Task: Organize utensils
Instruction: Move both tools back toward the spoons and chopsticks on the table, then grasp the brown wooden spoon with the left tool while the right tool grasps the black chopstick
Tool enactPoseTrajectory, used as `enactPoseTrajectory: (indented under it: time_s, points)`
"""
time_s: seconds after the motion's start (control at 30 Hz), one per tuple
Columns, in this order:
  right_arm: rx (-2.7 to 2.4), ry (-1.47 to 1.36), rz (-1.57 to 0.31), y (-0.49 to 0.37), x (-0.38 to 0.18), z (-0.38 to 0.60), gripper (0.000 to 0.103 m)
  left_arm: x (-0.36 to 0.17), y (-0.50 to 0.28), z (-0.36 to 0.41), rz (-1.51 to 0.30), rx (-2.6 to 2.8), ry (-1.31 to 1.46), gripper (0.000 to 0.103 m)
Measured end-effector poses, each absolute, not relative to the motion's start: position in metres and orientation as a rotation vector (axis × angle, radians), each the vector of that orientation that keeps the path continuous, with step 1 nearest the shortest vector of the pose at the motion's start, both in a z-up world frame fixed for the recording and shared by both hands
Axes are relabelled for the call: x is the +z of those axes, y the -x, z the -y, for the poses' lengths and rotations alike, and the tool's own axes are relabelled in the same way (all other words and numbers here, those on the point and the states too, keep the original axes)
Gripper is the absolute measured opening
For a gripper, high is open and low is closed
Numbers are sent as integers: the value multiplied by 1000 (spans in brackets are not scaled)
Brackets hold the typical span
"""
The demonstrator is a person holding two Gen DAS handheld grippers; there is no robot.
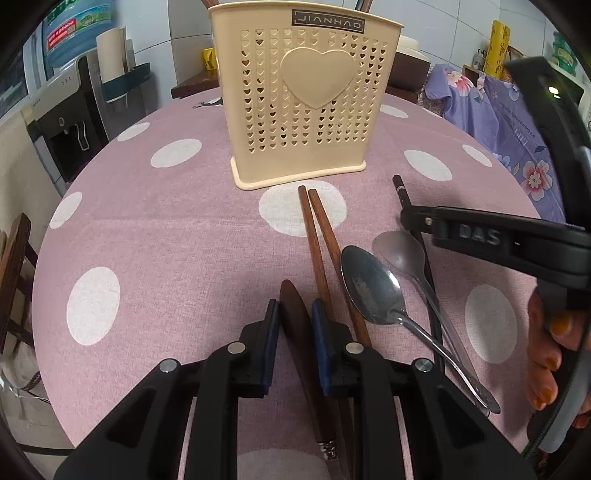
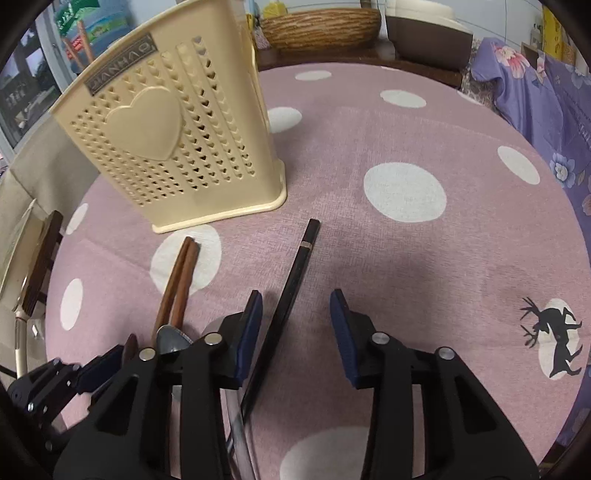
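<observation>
A cream utensil holder (image 1: 303, 110) with heart holes stands on the pink dotted tablecloth; it also shows in the right wrist view (image 2: 166, 147). My left gripper (image 1: 294, 321) is shut on a dark wooden-handled utensil (image 1: 295, 325) lying on the cloth. Right of it lie two brown chopsticks (image 1: 319, 243), two metal spoons (image 1: 373, 288) and a black chopstick (image 1: 404, 194). My right gripper (image 2: 295, 328) is open, its fingers on either side of the black chopstick (image 2: 291, 295), closer to the left finger. It shows in the left wrist view (image 1: 417, 218).
The round table (image 2: 406, 258) ends near a purple flowered cloth (image 2: 546, 110) on the right. A woven basket (image 2: 321, 26) sits beyond the far edge. A water dispenser (image 1: 66, 122) stands at the left.
</observation>
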State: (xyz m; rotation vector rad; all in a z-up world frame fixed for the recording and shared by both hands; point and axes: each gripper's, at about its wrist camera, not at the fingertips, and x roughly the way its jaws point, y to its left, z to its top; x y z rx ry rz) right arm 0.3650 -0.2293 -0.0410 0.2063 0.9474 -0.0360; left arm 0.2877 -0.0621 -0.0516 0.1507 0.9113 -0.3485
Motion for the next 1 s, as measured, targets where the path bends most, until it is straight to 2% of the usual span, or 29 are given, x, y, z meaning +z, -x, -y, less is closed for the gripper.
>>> enactPoseTrajectory:
  time_s: [0.23, 0.7, 1.0]
  points:
    - [-88, -168, -954, -381, -42, 221, 13, -51, -293, 62, -914, -351, -151, 18]
    - [-64, -301, -946, -391, -43, 237, 9, -50, -300, 60, -913, -341, -106, 17]
    - [4, -400, -824, -381, -17, 251, 8, -33, -305, 51, -863, -341, -34, 16]
